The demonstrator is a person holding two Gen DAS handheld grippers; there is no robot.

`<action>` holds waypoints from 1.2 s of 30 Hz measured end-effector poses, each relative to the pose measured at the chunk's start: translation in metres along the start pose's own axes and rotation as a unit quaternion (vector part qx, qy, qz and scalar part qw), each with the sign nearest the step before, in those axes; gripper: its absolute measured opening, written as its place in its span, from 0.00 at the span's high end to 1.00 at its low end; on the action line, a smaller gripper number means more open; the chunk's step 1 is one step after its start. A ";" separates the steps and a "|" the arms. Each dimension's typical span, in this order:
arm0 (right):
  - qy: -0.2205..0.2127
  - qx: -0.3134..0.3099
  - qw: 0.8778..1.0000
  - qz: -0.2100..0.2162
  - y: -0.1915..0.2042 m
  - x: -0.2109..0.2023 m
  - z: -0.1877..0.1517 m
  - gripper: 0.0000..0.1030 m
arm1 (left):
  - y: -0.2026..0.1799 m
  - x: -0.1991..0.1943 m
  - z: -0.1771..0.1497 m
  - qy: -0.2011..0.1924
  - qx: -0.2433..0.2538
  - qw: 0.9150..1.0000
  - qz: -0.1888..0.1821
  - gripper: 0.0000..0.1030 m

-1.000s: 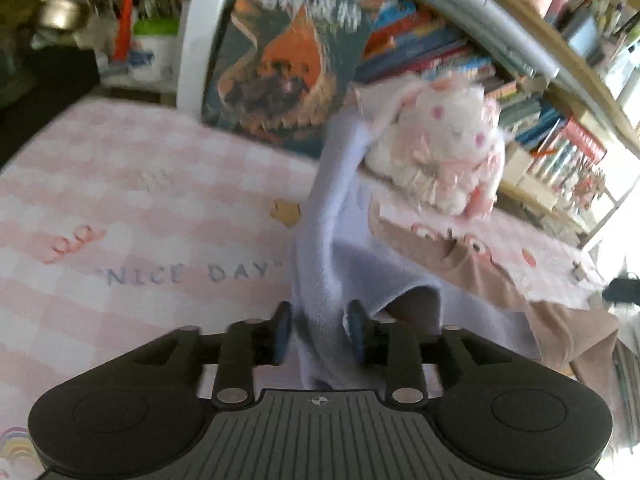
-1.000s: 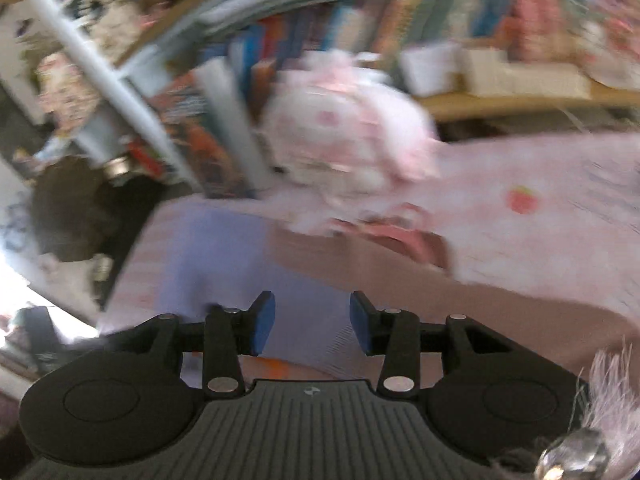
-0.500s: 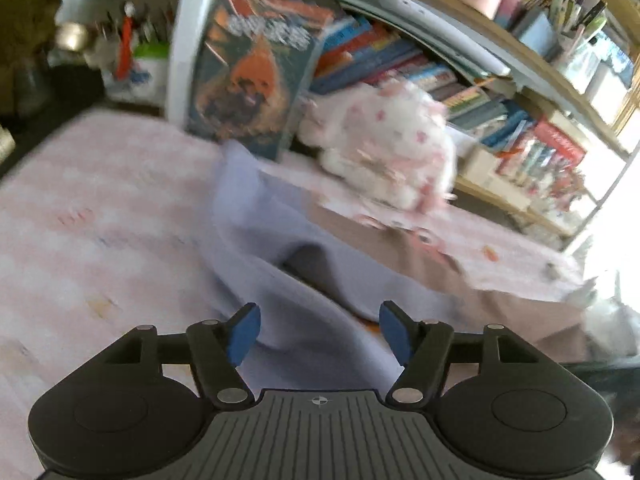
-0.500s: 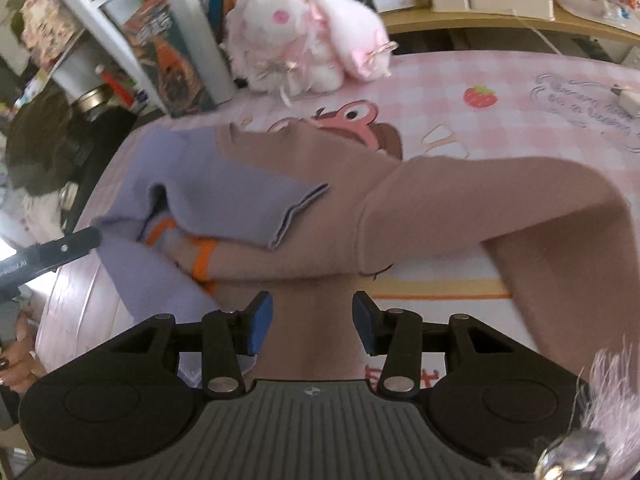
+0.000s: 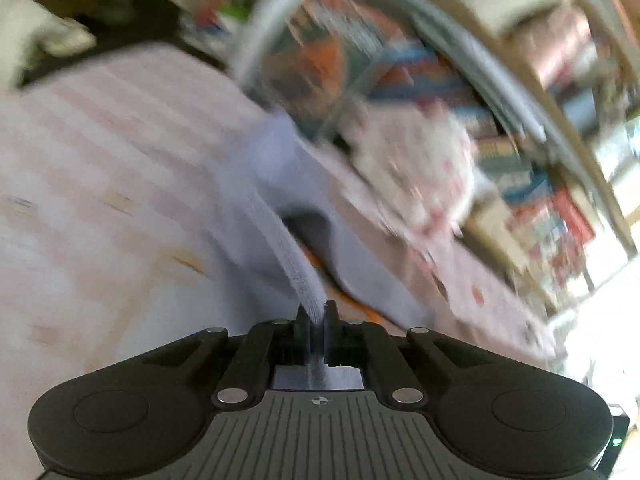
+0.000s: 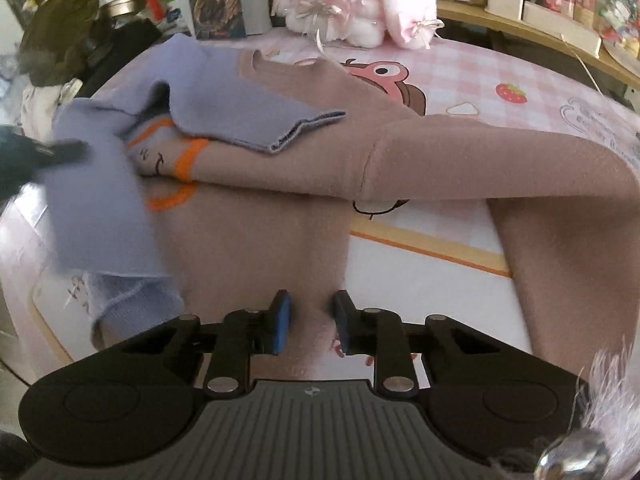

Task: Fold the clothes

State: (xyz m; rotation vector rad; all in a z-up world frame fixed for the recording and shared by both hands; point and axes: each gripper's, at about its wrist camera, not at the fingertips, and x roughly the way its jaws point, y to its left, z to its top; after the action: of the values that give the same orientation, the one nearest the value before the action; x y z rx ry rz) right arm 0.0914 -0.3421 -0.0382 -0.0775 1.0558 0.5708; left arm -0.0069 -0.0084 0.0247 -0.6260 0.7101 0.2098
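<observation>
Left wrist view, heavy blur: left hand-held gripper clamped tight on a ridge of lavender fabric, which runs from the jaws up toward 12 o'clock and spreads over the pink checked bed cover. Blurred bookshelf at 1–3 o'clock, plush toy near 2. No writing legible here. Right wrist view, sharp: right hand-held gripper narrow and closing, blue pads astride the lower part of the brown sweater but apparently not yet pressing it; can't say for certain. Sweater lies on the bed, body at centre, brown sleeve folded across to 3 o'clock, lavender sleeve folded in at 10–11, more lavender lifted at 9 where the left gripper shows dark and blurred. Orange print w/ a small drawn face on the chest; no brand readable. Faint script on the bed cover at 3, too small to read. Step, prob.: gathering hem and sleeve for the next fold. Next move needs the right pads to pinch the hem properly, then both lift together so layers don't slip.
</observation>
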 end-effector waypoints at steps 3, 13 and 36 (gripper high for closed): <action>0.002 0.004 1.000 0.011 -0.005 0.000 0.000 0.78 | 0.036 -0.023 0.004 0.014 0.030 0.993 0.113 0.93; 0.012 0.002 0.999 0.039 -0.005 -0.002 -0.003 0.84 | -0.059 0.021 -0.031 0.019 0.301 0.936 0.181 0.77; 0.035 -0.026 0.993 0.108 0.012 -0.023 -0.035 0.90 | -0.221 0.141 -0.114 0.057 0.553 0.831 0.027 0.68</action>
State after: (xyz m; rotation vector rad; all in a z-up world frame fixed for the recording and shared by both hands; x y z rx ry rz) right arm 0.0499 -0.3526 -0.0342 -0.0289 1.1262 0.7962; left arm 0.1209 -0.2571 -0.0331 0.5061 0.8286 -0.2046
